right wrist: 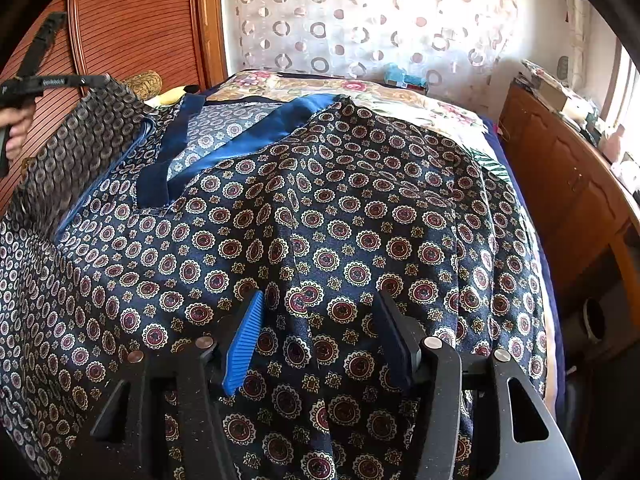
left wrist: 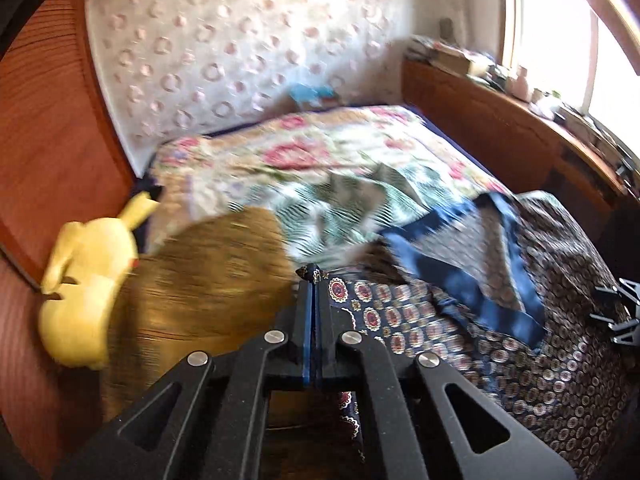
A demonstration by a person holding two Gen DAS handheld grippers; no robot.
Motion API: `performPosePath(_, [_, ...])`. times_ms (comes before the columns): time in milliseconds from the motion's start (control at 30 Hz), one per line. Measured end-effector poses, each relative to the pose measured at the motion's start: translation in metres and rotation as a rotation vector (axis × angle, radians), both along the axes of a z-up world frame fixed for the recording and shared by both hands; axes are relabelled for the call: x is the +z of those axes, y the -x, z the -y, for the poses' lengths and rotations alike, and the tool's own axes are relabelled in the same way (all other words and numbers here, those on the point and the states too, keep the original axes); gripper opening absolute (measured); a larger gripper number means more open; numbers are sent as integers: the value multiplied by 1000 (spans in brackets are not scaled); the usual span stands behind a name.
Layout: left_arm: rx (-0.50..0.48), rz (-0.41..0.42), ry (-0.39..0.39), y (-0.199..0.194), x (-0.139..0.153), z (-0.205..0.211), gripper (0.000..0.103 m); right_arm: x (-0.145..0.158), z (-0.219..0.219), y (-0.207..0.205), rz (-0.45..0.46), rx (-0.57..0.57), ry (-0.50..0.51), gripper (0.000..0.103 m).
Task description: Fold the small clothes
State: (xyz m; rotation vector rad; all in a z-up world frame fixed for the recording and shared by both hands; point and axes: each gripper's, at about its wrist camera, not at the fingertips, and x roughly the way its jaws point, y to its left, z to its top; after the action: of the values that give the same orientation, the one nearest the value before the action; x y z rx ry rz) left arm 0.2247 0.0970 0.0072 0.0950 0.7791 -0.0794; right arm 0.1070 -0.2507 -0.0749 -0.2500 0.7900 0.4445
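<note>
- Left wrist view: the left gripper [left wrist: 314,276] has its 2 jaws pressed together on a corner of the patterned garment [left wrist: 400,312], a small tuft of the navy medallion cloth poking out past the tips. The garment trails away from that pinch to the right, its plain blue collar band [left wrist: 452,264] lying open across it. It lies on a bed with a floral bedspread [left wrist: 304,148]; a yellow plush toy [left wrist: 88,280] rests at the left by the wooden panel. The picture is blurred at the left.
- Right wrist view: the right gripper [right wrist: 320,334] stands with its jaws apart, the blue ribbed pad [right wrist: 244,340] on one side, and the garment [right wrist: 320,208] spread beneath and between them; the pads do not look to be pressing on it. At the far left the left gripper [right wrist: 44,80], carried by a hand [right wrist: 16,128], holds 1 edge of the cloth raised off the bed.
- Step in hand, as I judge it: the first fold, 1 side lifted for carrying across the body.
- Next move calls for the lifted edge to travel over toward the middle and lie flat, while the right gripper steadies or takes the near hem so the slippery cloth does not drag.
</note>
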Motion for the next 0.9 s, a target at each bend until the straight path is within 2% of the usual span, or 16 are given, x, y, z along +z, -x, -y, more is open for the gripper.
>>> performPosePath(100, [46,15,-18,2,5,-21,1,0,0,0,0,0,0,58])
performPosePath(233, [82,-1,-22,1,-8,-40,1,0,0,0,1,0,0,59])
performPosePath(367, [99,-8,16,2,-20,-46,1,0,0,0,1,0,0,59])
performPosePath(467, [95,17,21,13,-19,-42,6,0,0,0,2,-1,1,59])
performPosePath(533, [89,44,21,24,-14,-40,13,0,0,0,2,-1,0,59])
performPosePath(633, [67,86,61,43,-5,-38,32,0,0,0,2,-2,1,60])
performPosePath(667, [58,98,73,48,-3,-36,42,0,0,0,2,-2,1,60])
performPosePath(733, [41,117,93,61,1,-32,50,0,0,0,3,-3,1,60])
performPosePath(800, [26,127,113,71,2,-26,78,0,0,0,3,-2,1,61])
performPosePath(833, [15,135,119,77,1,-22,83,0,0,0,3,-2,1,61])
performPosePath(900, [-7,142,124,85,0,-14,84,0,0,0,3,-2,1,61])
